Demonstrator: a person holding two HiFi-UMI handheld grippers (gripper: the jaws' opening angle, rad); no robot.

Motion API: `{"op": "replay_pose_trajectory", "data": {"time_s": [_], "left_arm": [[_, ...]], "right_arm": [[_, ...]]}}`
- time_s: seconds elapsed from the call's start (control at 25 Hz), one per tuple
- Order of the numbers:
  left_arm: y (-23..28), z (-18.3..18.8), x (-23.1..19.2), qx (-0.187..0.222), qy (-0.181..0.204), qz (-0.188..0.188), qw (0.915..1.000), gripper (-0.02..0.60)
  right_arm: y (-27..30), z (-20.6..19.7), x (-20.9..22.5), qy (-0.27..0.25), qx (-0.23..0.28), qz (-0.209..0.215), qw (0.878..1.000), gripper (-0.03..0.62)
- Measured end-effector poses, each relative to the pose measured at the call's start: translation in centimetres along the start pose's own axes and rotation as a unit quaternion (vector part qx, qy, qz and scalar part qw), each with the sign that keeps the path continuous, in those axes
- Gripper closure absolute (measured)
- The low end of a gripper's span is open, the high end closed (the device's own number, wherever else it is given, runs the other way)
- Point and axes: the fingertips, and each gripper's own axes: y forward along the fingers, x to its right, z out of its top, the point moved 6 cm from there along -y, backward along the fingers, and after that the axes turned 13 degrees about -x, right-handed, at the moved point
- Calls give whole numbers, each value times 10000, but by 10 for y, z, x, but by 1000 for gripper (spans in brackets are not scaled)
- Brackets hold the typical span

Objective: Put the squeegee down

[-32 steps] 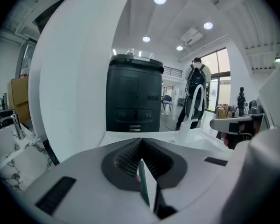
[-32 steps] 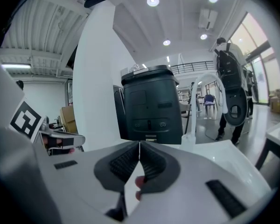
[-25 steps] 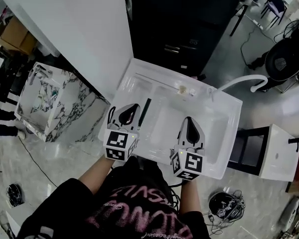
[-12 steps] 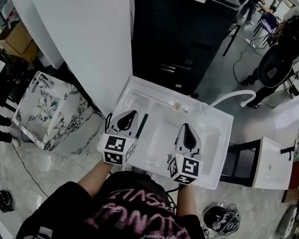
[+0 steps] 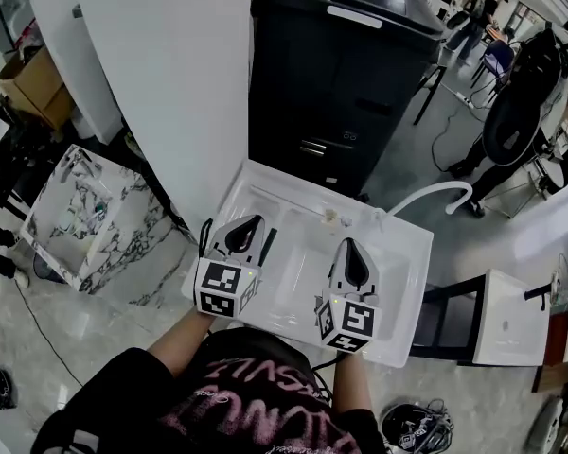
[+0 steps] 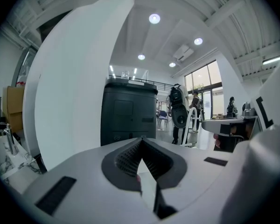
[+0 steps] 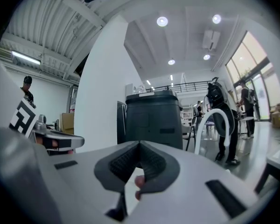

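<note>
Squeegee (image 5: pixel 266 244): on sink (image 5: pixel 409 263), axis 1–7 o'clock, just 3 o'clock of left gripper (image 5: pixel 256 220).
Fingers: left gripper, right gripper (image 5: pixel 352 241) pinched together, empty.

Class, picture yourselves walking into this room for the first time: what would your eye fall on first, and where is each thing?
The left hand-held gripper and the right hand-held gripper, both shut and empty, hover side by side over a white sink unit in the middle of the head view. A dark squeegee lies on the sink's left ledge, just right of the left hand-held gripper. A big black cabinet looms behind the sink.
</note>
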Motion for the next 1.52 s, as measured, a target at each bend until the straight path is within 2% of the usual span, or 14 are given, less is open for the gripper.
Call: {"op": "replay_pose_trajectory", "data": {"time_s": [0.68, 1.24, 1.36, 1.52], "left_arm": [[2, 7, 15, 73, 224, -199, 9995, 572], [5, 4, 6, 5, 217, -100, 9997, 572], [5, 4, 4, 11, 232, -81, 9997, 572], [6, 6, 4, 21, 248, -55, 9997, 572]], "right_arm": [[-8, 6, 3, -152, 113, -128, 9997, 574], [-1, 5, 6, -122, 64, -80, 9999, 574], [1, 5, 5, -275, 62, -159, 9995, 574], [3, 4, 10, 22, 72, -92, 9999, 574]]}}
